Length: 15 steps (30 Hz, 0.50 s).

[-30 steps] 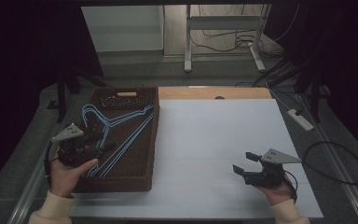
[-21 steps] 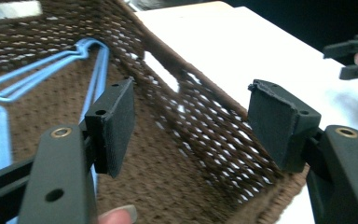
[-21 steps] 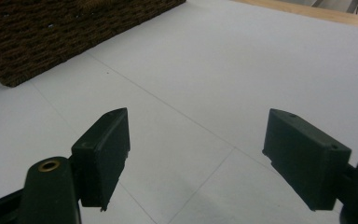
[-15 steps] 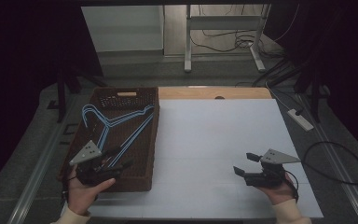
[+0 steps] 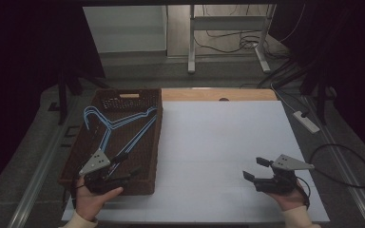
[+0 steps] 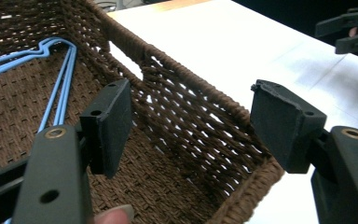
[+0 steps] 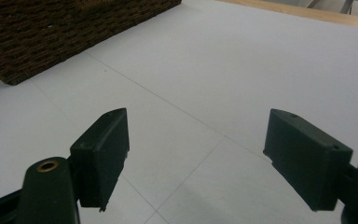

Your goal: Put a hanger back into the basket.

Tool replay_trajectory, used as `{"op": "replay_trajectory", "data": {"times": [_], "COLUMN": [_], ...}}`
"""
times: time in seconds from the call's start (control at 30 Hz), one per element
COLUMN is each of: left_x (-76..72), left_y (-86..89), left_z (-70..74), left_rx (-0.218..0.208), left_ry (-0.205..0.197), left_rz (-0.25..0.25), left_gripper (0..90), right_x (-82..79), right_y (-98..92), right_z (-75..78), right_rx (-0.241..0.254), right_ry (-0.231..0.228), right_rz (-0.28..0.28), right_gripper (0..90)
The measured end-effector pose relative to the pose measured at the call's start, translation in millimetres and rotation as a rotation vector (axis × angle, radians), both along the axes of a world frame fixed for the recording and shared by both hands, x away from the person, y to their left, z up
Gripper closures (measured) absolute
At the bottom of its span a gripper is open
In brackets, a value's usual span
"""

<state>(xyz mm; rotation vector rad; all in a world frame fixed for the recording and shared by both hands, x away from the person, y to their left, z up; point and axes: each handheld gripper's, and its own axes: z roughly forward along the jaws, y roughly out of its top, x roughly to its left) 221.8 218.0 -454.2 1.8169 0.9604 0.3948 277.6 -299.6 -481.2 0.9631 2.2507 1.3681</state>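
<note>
Blue hangers point(image 5: 116, 126) in basket point(image 5: 153, 142): light, thin, slippery wire; best pinched at near bar. Left gripper point(image 5: 127, 173) just opened wide, empty; right gripper point(image 5: 254, 169) wide, empty.

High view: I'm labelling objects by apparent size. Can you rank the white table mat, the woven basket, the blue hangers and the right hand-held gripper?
1. White table mat, the largest by far.
2. Brown woven basket.
3. Blue hangers, lying inside the basket.
4. Right hand-held gripper, the smallest, though it sits nearer the camera, so its look is somewhat flattered.
</note>
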Motion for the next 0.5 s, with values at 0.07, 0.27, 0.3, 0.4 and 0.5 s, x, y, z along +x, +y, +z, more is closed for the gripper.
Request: {"op": "replay_trajectory", "data": {"times": [0.07,0.27,0.3,0.4,0.5], "left_x": [0.6,2.9,3.0,3.3,3.4], "left_y": [0.0,-0.5,-0.5,-0.4,-0.1], "left_z": [-0.4,-0.7,-0.9,-1.3,-1.7], "left_rx": [0.005,0.008,0.008,0.010,0.007], "left_ry": [0.000,0.005,0.007,0.011,0.015], "left_rz": [0.001,0.003,0.003,0.002,0.000], "left_gripper": [30.3,30.3,30.3,30.3,29.9], "right_x": [-0.8,-2.9,-2.9,-3.0,-3.8], "right_y": [0.1,0.9,1.1,2.0,3.2], "right_z": [-0.1,1.8,1.7,1.2,1.9], "right_rx": [-0.001,0.003,0.002,-0.001,-0.006], "right_ry": [-0.003,-0.024,-0.024,-0.033,-0.044], "right_rz": [0.003,0.016,0.018,0.024,0.030], "right_gripper": [22.5,22.4,22.4,21.8,21.6]}}
